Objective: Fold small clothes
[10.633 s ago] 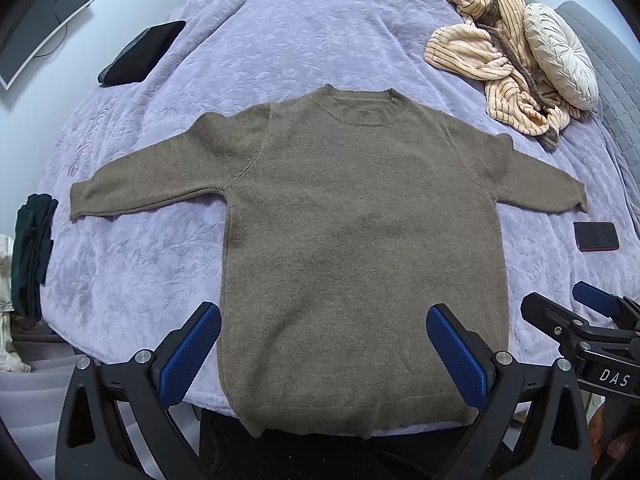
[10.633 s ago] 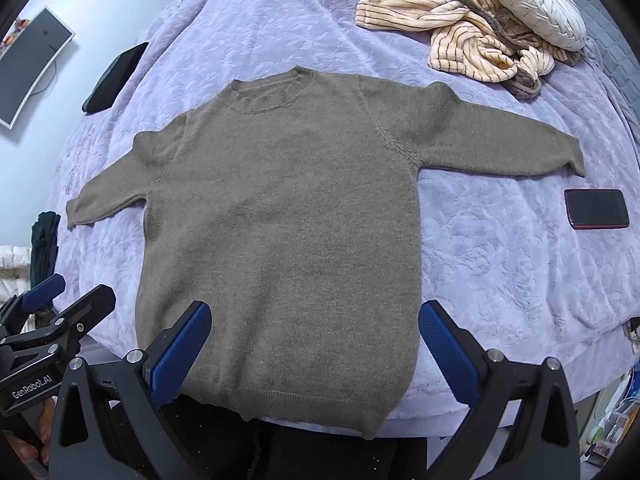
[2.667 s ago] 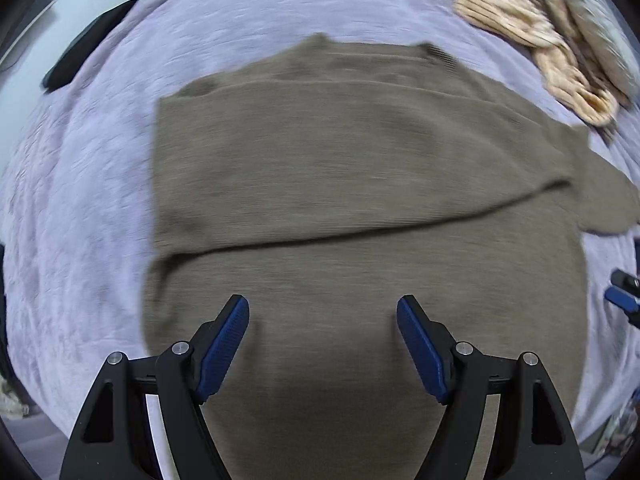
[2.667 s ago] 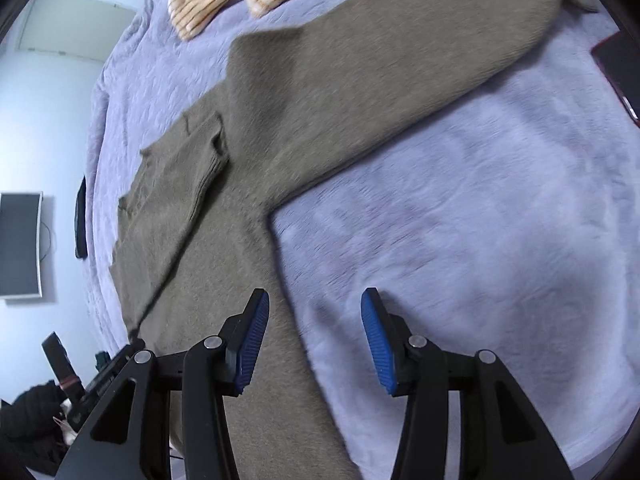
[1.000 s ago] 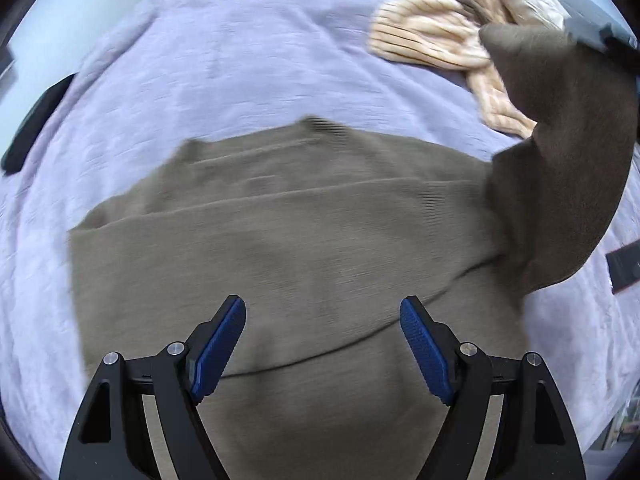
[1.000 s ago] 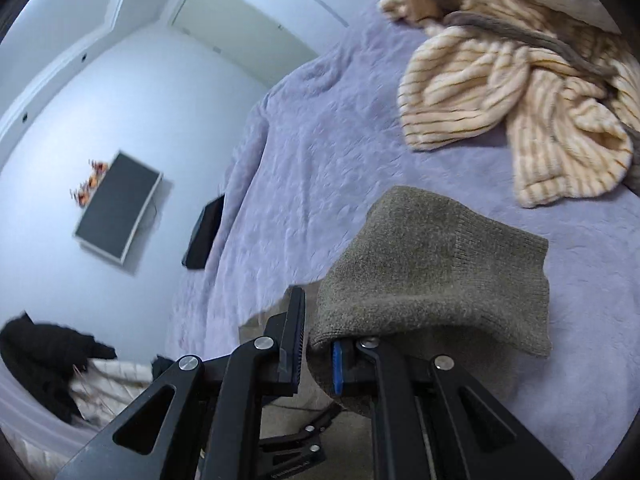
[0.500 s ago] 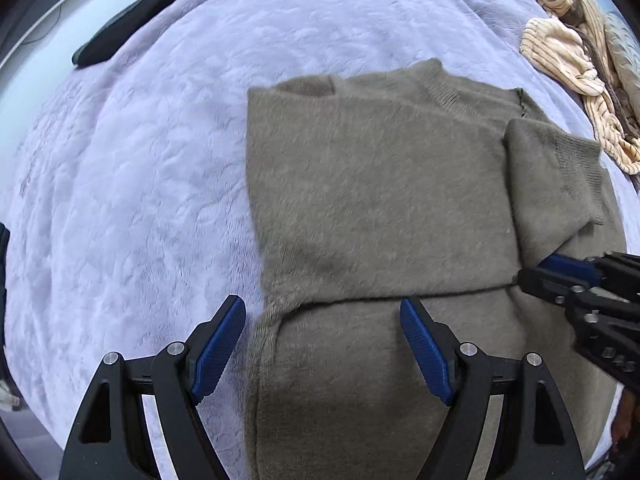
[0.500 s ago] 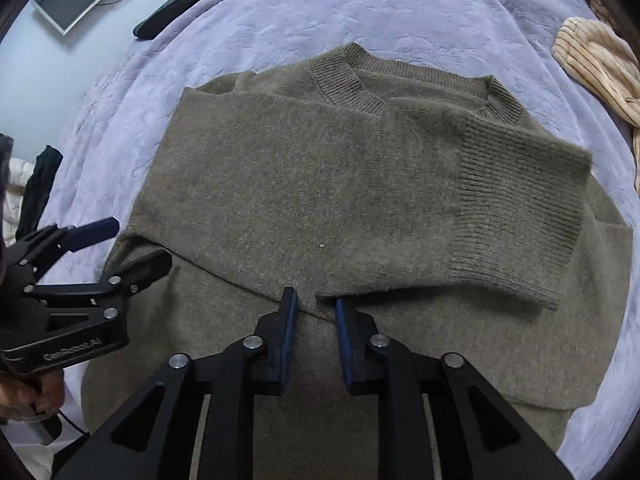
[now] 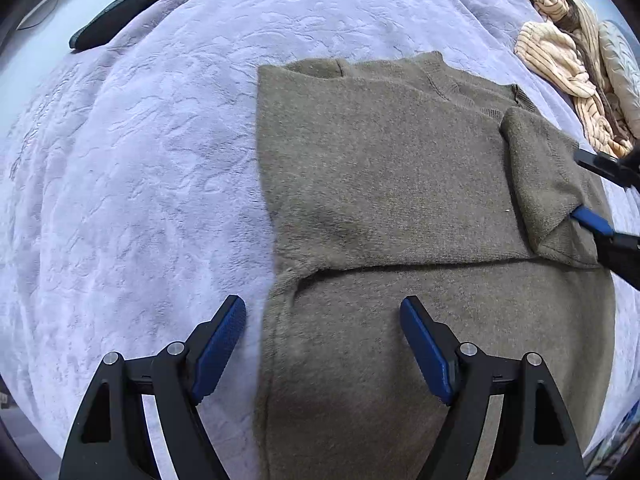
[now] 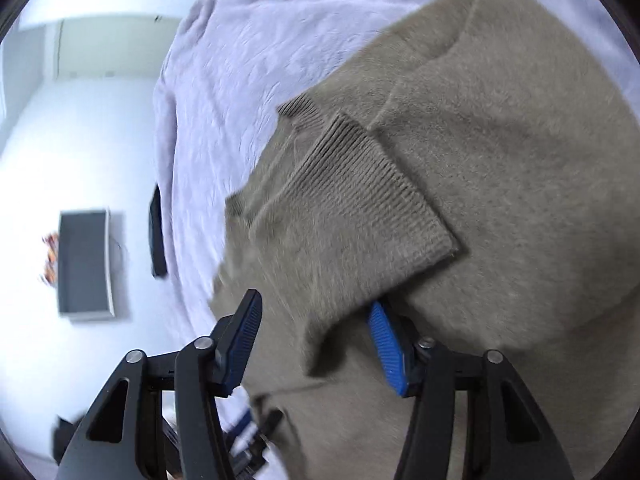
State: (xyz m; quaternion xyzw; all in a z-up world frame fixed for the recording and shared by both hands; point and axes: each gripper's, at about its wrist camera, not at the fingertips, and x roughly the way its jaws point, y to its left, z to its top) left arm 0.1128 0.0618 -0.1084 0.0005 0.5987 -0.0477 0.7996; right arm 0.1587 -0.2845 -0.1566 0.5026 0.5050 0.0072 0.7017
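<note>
An olive-brown sweater [image 9: 380,184] lies flat on the lilac bed cover [image 9: 140,160], both sleeves folded across its chest. The ribbed cuff [image 10: 360,200] of the top sleeve rests on the body. My right gripper [image 10: 314,306] is low over that sleeve with its jaws apart. The sleeve's loose edge lies between them and drapes over the right pad [image 10: 386,344], not pinched. From the left wrist view, the right gripper [image 9: 588,192] comes in at the right edge beside the cuff [image 9: 548,176]. My left gripper [image 9: 322,308] hangs open and holds nothing, straddling the sweater's left side edge below the sleeve fold.
A cream striped garment [image 9: 568,76] and a pale cushion [image 9: 620,64] lie at the bed's far right. A flat black object [image 9: 124,12] sits at the far left of the bed. A dark screen [image 10: 84,264] hangs on the white wall beyond.
The right gripper brought the lifted sleeve down across the chest, let it go, and its jaws parted. The left gripper slid over to the sweater's left edge.
</note>
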